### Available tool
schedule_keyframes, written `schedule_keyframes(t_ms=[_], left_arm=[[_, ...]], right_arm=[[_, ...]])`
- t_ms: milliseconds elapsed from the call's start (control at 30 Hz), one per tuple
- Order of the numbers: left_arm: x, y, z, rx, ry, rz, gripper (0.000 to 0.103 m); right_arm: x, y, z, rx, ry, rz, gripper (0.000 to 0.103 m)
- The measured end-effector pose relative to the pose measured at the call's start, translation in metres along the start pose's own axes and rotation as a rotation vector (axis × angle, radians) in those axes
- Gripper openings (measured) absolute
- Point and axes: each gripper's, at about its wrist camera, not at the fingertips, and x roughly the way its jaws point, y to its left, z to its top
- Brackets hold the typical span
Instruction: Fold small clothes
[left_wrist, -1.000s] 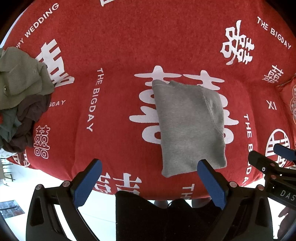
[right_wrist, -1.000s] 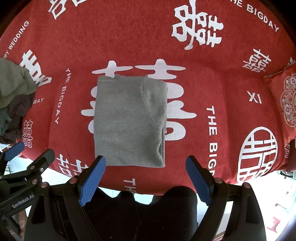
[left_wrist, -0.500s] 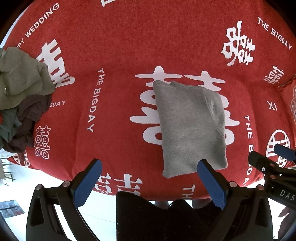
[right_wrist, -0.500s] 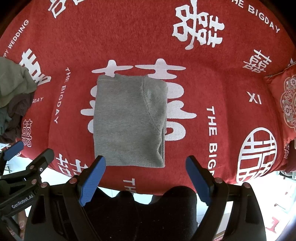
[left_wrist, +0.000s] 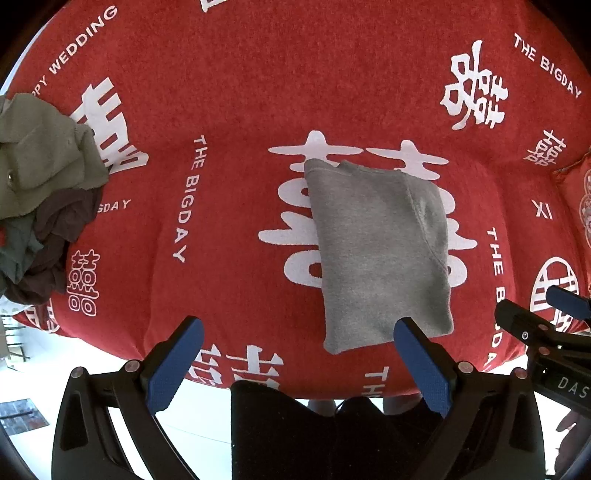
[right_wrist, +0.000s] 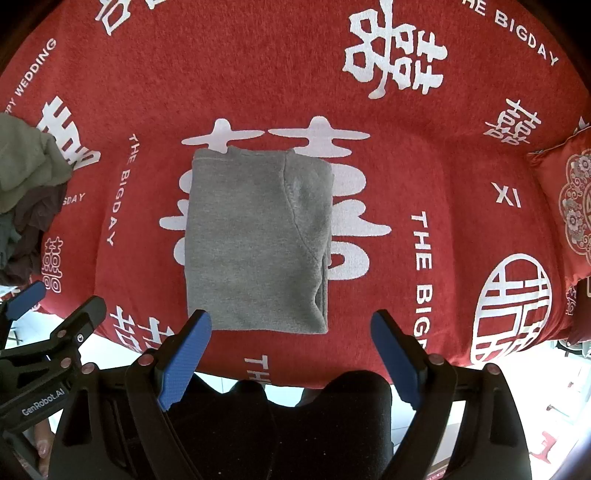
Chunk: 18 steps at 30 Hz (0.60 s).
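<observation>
We hold both grippers above the red printed cover, and the grey garment is our landmark for everything else. It lies flat on the cover as a tidy rectangle, already doubled over, with a curved seam showing towards its right side and its near edge close to the cover's front edge.

Our left gripper stands wide, nothing between its blue pads, hovering just in front of the garment's near edge, with its right pad overlapping that edge in the view. Our right gripper is just as wide and just as empty, over the same near edge. Neither one touches the cloth as far as we can tell.

Well to the left of the grey garment sits a heap of unfolded clothes, olive on top, dark pieces beneath. To the far right of the garment a patterned cushion rests at the cover's edge.

We judge this piece to be folded, or one fold short of it. Next we either take the near edge with both grippers for a last fold, or move the piece aside and reach left to the heap for another.
</observation>
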Motion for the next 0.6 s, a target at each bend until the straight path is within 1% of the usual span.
schedule_keyframes(t_ms=[600], left_arm=[[-0.0002,0.0002,0.0003,-0.002,0.000,0.000,0.103]], right_arm=[[0.0008,-0.0022,0.0006,-0.004,0.004,0.000,0.090]])
